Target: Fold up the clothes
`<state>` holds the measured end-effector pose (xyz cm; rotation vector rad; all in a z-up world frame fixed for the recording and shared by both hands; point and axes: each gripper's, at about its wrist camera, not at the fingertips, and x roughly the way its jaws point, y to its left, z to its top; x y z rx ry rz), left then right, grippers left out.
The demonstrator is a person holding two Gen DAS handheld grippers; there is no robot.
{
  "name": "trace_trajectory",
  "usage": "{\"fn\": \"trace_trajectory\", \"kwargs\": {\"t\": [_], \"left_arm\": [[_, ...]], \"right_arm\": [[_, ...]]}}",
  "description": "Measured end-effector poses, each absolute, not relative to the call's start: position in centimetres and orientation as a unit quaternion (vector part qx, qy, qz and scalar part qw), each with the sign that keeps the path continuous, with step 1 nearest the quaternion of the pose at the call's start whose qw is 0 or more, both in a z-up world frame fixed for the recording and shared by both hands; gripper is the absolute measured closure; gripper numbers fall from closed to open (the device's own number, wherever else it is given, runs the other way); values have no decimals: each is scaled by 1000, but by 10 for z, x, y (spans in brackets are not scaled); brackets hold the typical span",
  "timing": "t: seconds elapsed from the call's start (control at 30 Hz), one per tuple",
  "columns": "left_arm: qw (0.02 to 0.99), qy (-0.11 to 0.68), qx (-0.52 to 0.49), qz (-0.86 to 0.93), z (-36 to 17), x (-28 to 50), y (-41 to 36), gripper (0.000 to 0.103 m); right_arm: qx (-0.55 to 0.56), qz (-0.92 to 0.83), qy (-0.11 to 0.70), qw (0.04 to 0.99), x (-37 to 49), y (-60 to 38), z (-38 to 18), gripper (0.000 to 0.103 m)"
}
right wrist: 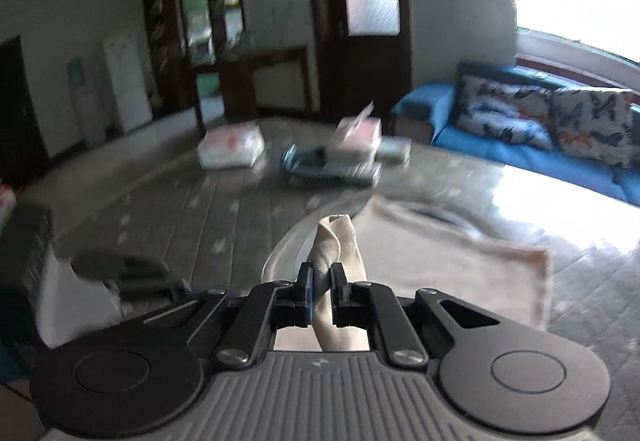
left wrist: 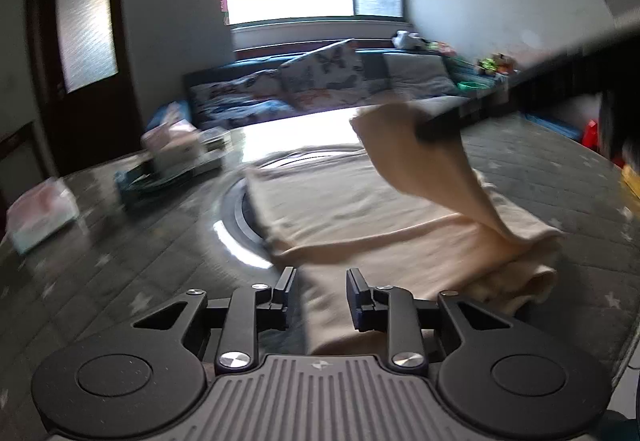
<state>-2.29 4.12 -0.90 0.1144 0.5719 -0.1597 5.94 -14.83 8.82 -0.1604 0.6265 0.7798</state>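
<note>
Left gripper (left wrist: 320,291) hangs released, jaws apart over the near edge of the cream garment (left wrist: 344,209) spread on the table (left wrist: 120,261). Beyond, the right gripper (right wrist: 322,283) is clenched on a bunched cloth corner, lifting it.

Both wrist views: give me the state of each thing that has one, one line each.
Left gripper: open, fingers apart just above the cloth, nothing pinched.
Right gripper: shut on a bunched fold of the cloth.
Beige cloth: partly folded on the table, one corner lifted clear.
Tissue box: open, a sheet sticking up.
Door: closed.
</note>
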Motion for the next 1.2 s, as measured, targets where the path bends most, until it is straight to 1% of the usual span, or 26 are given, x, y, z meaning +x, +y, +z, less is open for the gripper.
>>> {"fn": "trace_trajectory", "kwargs": {"t": [0.17,0.27,0.33,0.5,0.63,0.83,1.0,1.07,1.13,1.2], "left_arm": [[955,288,42,-57,-12,-29,58,73],[955,290,42,-55,-13,-30,60,73],[955,289,41,-58,-11,-30,60,73],[954,286,47,-77,-9,-23,50,73],[951,289,61,-95,-12,-12,35,73],[947,298,71,-101,-13,14,25,73],[941,312,74,-104,-18,34,28,73],[939,318,77,-109,-21,39,28,73],[936,325,77,-111,-24,41,29,73],[935,328,77,-113,-27,42,29,73]], "right_arm": [[-100,383,333,856,57,-123,50,94],[-101,398,353,841,58,-114,36,86],[-106,405,358,835,55,-109,31,86],[-119,405,348,837,48,-125,42,86],[-134,364,350,853,56,-154,47,86],[-135,292,378,868,84,-204,32,86],[-130,268,383,875,99,-229,24,86],[-131,271,381,874,104,-232,23,84],[-139,278,376,873,109,-232,22,77],[-148,284,372,871,113,-231,20,77]]}}
